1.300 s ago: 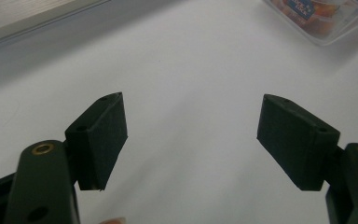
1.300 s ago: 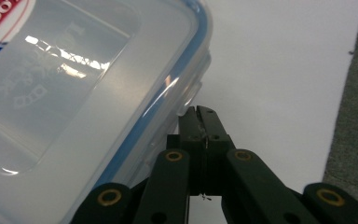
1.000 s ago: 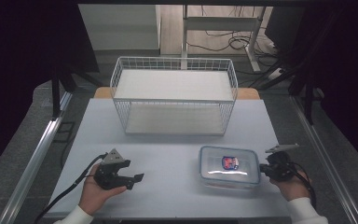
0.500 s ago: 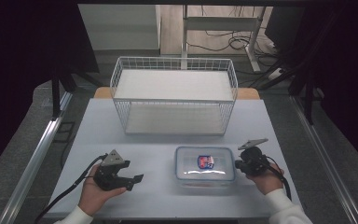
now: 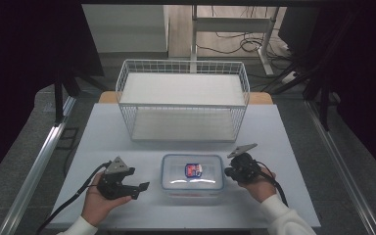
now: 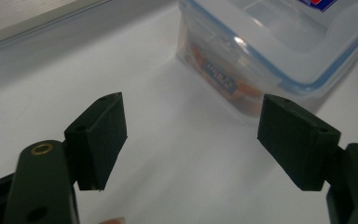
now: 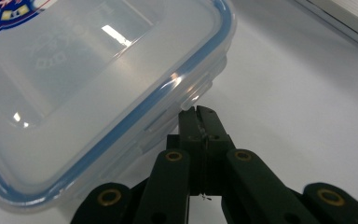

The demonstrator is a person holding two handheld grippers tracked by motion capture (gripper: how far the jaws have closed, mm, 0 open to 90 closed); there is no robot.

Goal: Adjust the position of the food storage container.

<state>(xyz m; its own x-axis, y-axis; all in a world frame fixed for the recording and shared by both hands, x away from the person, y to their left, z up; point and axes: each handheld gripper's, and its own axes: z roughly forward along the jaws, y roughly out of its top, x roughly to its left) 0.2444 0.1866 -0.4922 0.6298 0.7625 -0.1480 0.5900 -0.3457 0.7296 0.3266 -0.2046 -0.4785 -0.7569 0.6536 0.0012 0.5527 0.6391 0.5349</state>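
On the near part of the white table [image 5: 103, 127], a clear plastic box [image 5: 192, 171] with a blue-edged lid sits at about 6 o'clock from the wire basket [image 5: 183, 100], well apart from it. The right gripper [image 5: 231, 171] is at the box's 3 o'clock side; its jaws are pinched tight together with nothing between them, and their tips touch the box's edge right by a lid clip. The left gripper [image 5: 144, 186] waits near the box's 9 o'clock side, not touching it, with its jaws standing wide and nothing in them. To me it looks like the pushing step: the closed right gripper is nudging the box sideways across the table toward the middle. Next, I think the box needs one more gentle shove, or the left gripper must come in to steady or grab the far side; a hard push could tip or spin it. A second ago the box and the right gripper were farther toward 3 o'clock; both have slid toward 9 o'clock since, while the left gripper stayed put.
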